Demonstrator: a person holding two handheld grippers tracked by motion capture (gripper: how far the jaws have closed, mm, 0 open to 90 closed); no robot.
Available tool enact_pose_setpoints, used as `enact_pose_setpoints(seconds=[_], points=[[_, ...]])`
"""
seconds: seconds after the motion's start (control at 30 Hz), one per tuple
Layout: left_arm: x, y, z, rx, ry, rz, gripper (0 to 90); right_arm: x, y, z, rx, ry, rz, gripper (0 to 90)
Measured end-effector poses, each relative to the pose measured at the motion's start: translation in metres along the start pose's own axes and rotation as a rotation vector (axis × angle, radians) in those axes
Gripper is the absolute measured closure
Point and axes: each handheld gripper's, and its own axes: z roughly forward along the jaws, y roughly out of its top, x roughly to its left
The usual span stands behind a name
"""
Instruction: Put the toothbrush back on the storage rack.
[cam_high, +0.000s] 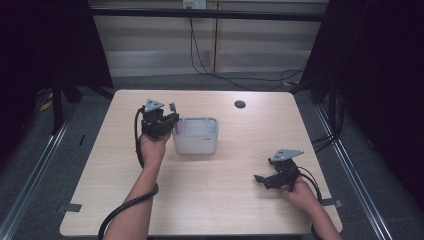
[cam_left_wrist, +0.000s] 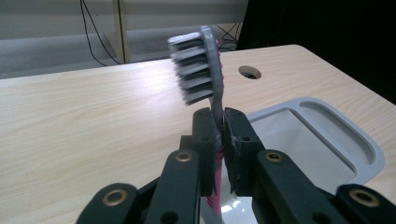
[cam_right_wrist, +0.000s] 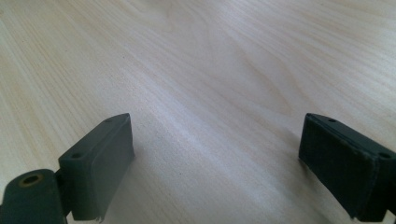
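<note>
A toothbrush (cam_left_wrist: 201, 70) with grey bristles and a pink handle stands upright between the pads of my left gripper (cam_left_wrist: 221, 122), which is shut on its neck. From above, that left gripper (cam_high: 167, 121) hangs just left of a grey rectangular container (cam_high: 196, 135), at its left rim, with the brush head (cam_high: 172, 106) sticking up. The same container (cam_left_wrist: 327, 135) lies below and to the right in the left gripper view. My right gripper (cam_high: 262, 179) rests low over the table near the front right, and its jaws (cam_right_wrist: 215, 163) stand wide open with nothing but bare wood between them.
The light wooden table (cam_high: 225, 200) has a round cable hole (cam_high: 240, 104) at the back. Black cables run along the floor behind the table. Dark frame posts stand at both sides.
</note>
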Motion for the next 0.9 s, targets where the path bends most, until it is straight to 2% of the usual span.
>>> enact_pose_setpoints(seconds=[0.27, 0.9], points=[[-0.0011, -0.0035, -0.0002, 0.002, 0.003, 0.001, 83.6, 0.0, 0.0, 0.0, 0.001, 0.0, 0.0, 9.6], [-0.0066, -0.008, -0.003, 0.015, 0.0, 0.037, 83.3, 0.0, 0.0, 0.0, 0.0, 0.0, -0.001, 9.6]])
